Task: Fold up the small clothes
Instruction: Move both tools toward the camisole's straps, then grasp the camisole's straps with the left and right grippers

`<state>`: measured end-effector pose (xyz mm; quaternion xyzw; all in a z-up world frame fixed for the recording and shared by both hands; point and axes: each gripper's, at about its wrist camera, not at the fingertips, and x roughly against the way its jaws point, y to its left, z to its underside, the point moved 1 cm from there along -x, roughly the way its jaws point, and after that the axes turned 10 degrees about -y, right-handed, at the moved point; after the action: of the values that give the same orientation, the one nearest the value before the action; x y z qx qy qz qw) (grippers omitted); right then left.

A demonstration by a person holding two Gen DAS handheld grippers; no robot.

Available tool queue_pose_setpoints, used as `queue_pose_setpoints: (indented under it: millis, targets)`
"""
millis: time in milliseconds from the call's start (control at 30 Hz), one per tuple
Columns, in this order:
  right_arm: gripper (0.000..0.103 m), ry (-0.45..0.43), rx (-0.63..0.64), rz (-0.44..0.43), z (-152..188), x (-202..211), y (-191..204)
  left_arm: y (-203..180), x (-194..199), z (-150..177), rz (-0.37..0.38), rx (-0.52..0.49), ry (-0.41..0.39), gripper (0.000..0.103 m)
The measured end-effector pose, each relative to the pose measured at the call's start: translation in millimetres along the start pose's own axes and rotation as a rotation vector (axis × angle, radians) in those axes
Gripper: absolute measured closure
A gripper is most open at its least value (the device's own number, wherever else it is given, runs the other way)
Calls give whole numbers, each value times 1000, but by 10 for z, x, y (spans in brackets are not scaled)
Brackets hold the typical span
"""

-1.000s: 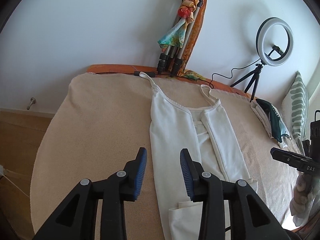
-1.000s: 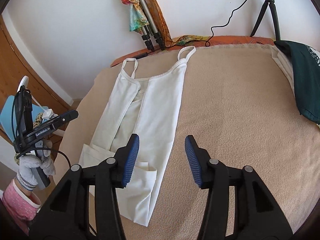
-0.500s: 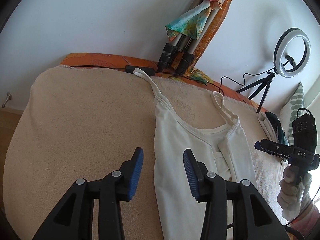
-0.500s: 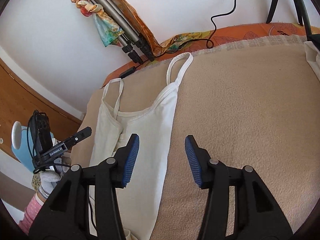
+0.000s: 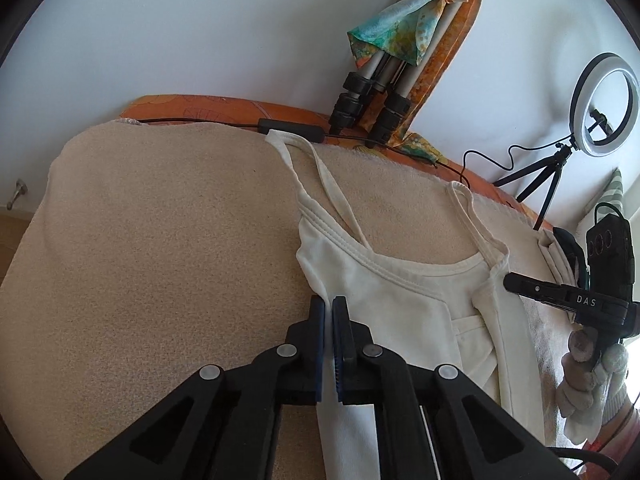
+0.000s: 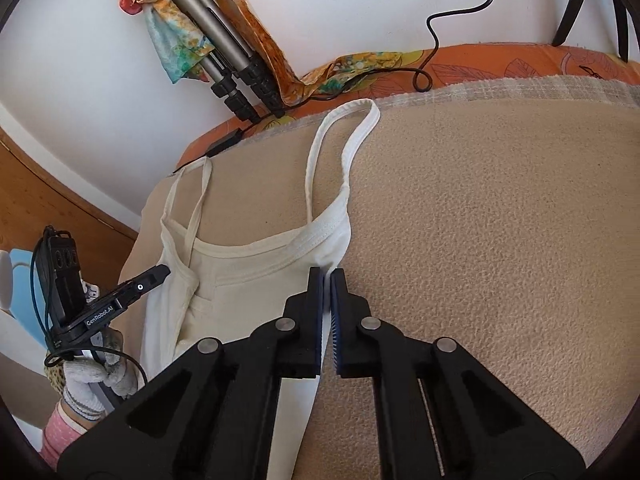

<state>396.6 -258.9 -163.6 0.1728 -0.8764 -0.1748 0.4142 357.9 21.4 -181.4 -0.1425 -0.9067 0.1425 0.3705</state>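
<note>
The left gripper [image 5: 328, 307] has its blue-padded fingers [image 5: 318, 320] pinched nearly together. The right gripper [image 6: 326, 280] is pinched likewise, each held by a gloved hand [image 6: 90, 376].

Home bedroom: blanket-covered bed [image 5: 160, 240], ring light [image 5: 606, 100], tripod [image 6: 224, 52].

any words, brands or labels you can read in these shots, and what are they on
"DAS" in white letters on the black body of the right gripper, seen from the left wrist camera.
"GenRobot.AI" in white letters on the black body of the left gripper, seen from the right wrist camera.
No print or tag shows on the white strappy camisole top, and nothing else carries readable text.
</note>
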Motion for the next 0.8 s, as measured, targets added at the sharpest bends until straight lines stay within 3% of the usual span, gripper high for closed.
queue_pose_setpoints:
  millis: [33, 100, 133, 200, 333, 433, 500, 533, 567, 800]
  targets:
    - [98, -3, -11, -7, -6, 6, -33, -12, 16, -7, 1, -11, -5, 101]
    - [98, -23, -21, -34, -41, 69, -80, -29, 29, -32, 31, -23, -7, 86]
    - [98, -31, -23, -54, -52, 123, -100, -34, 29, -52, 36, -27, -7, 70]
    - [95, -28, -43, -99, -71, 171, -145, -32, 14, -104, 41, -19, -21, 63]
    - [64, -14, -81, -145, -100, 134, -177, -14, -189, -188, 93, 20, 32, 60]
    - [59, 15, -82, -156, -122, -30, -110, -25, -290, -204, 105, 20, 46, 64]
    - [59, 2, -63, -155, -130, -92, -55, -43, -331, -214, 93, 7, 57, 83]
    - [72, 6, -49, -148, -136, -123, -28, -29, -347, -216, 91, 18, 59, 94]
    - [96, 20, -42, -136, -134, -164, -17, -13, -350, -221, 101, 32, 60, 102]
    - [96, -15, -46, -120, -183, -42, 2, 24, -165, -259, 140, 91, -5, 103]
